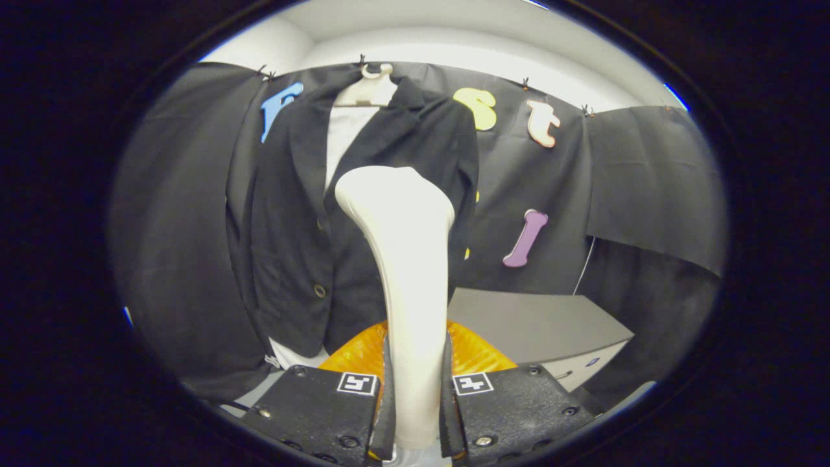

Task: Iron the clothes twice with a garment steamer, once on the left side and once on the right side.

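The gripper (415, 402) is clamping its jaws on the steamer's (405, 259) smooth, rigid white handle, likely slippery and top-heavy; the soft black jacket (292, 214) is hanging just beyond.

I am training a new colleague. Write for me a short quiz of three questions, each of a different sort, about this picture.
1. True or false: the tongs are shut on the handle of the white garment steamer.
2. Choose one. The black jacket is: A) folded on the grey box; B) hanging on a pale hanger at the wall; C) lying on the floor.
3. Fill the gap: the grey box stands beyond the tongs, to the ____ of the steamer.

Key: 1 true, both fingers press on the handle. 2 B. 3 right.
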